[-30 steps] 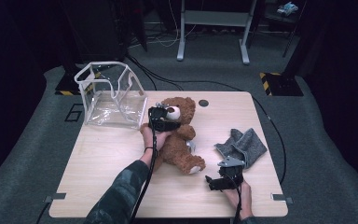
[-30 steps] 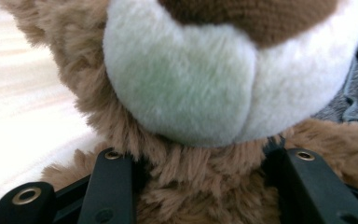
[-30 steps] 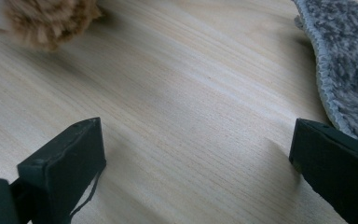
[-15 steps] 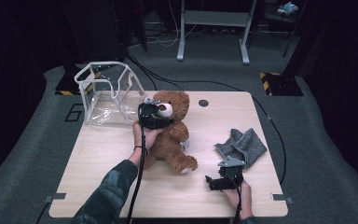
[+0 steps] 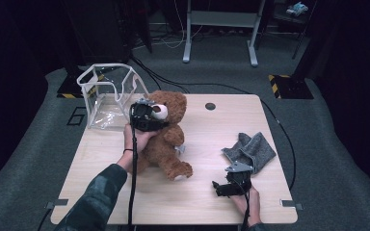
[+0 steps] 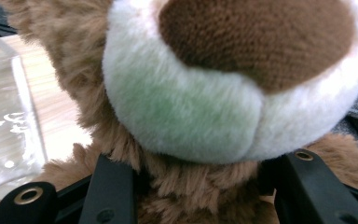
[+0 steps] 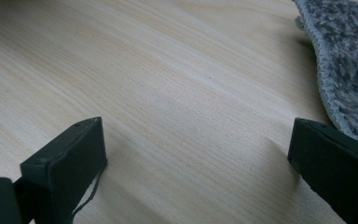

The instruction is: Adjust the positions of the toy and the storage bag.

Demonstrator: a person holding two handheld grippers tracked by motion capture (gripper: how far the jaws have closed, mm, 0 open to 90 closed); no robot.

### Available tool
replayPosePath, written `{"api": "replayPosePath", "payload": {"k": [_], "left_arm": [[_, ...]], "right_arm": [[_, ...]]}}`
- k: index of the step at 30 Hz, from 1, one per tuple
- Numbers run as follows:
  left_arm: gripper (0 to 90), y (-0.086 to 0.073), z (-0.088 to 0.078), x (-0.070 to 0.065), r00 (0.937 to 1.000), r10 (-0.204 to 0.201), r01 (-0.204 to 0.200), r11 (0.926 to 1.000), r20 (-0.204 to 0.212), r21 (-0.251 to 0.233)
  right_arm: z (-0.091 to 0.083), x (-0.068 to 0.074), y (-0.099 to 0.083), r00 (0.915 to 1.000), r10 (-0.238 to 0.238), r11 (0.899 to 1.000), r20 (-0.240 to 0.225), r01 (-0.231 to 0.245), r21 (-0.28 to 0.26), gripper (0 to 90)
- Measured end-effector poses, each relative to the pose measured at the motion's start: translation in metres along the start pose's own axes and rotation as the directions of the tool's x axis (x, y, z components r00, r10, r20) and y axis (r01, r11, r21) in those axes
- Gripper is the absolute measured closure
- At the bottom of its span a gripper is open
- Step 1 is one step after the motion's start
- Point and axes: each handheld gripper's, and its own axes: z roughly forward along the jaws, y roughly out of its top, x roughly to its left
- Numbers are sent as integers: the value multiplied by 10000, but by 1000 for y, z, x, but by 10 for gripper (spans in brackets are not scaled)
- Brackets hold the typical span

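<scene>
A brown teddy bear [image 5: 169, 144] with a white muzzle hangs upright over the left half of the wooden table [image 5: 221, 120]. My left gripper [image 5: 147, 117] is shut on it at the neck, just under the muzzle. In the left gripper view the muzzle [image 6: 223, 93] looms close, and both black jaws press into the fur on either side of my left gripper [image 6: 196, 191]. My right gripper [image 5: 221, 188] rests open near the table's front edge. In the right gripper view my right gripper [image 7: 200, 154] has only bare wood between its jaws.
A clear plastic bag with white trim [image 5: 107, 91] stands open at the table's back left, just left of the bear; its wall [image 6: 4, 116] is close by. A crumpled grey cloth [image 5: 250, 150] lies beside the right gripper, and its edge [image 7: 345, 60] lies at the right.
The left hand has carried the bear up and to the left, nearer the clear bag, and the bear now hangs more upright. The right gripper has stayed put.
</scene>
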Motion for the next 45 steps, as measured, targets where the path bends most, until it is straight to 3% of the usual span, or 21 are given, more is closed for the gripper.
{"api": "replayPosePath", "payload": {"k": [9,15,19,21,34,38,39,42,45], "left_arm": [[550,-4,-33,16,9997,43,-40,9999,-228,166],[550,-13,-56,29,9981,-63,77,9997,-608,227],[550,-21,-70,39,9963,-320,337,9992,-792,202],[549,-25,-77,44,9961,-169,201,9991,-865,361],[549,-54,-111,73,9883,-526,653,9942,-1434,856],[549,-64,-118,81,9860,-698,877,9895,-1517,1146],[549,-67,-119,84,9850,-896,1082,9865,-1477,1230],[548,-75,-121,90,9839,-983,1219,9800,-1494,1574],[546,-85,-118,98,9815,-1184,1486,9665,-1503,2093]], "right_arm": [[0,0,0,10000,13,10000,-4,-13,-21,37],[0,1,0,10000,21,10000,-27,-22,-23,37],[-1,0,-1,9999,-139,9999,-83,139,19,37],[-1,0,0,9999,-129,9999,-34,129,0,37],[-1,0,-1,9999,-133,9999,-64,133,9,36],[-1,0,-1,9999,-153,9999,-40,153,9,36],[0,-1,-1,9999,-154,9999,-42,154,6,36],[0,-1,-1,9999,-152,9999,-43,153,7,36],[-1,0,-1,10000,-79,10000,-49,79,23,36]]}}
